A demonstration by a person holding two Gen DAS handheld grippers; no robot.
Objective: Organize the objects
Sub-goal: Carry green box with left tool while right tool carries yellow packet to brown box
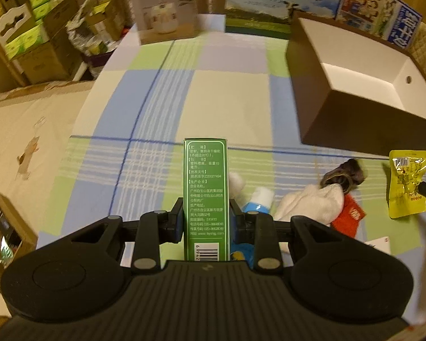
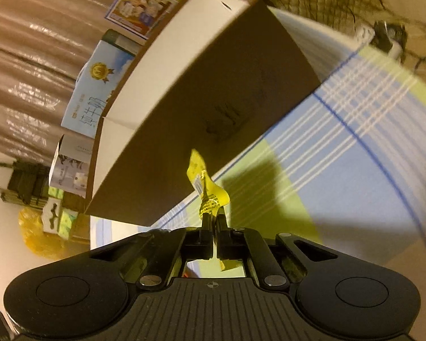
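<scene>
Left gripper [image 1: 206, 221] clamps the green carton [image 1: 206, 193]; right gripper [image 2: 213, 218] pinches, seemingly edge-on, the yellow packet [image 2: 206, 187].

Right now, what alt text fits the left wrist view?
The left gripper holds an upright green box above a checked tablecloth. An open brown box sits far right, a yellow packet near it.

Dim warm light, fisheye warp, blurry edges, hard shadows
</scene>
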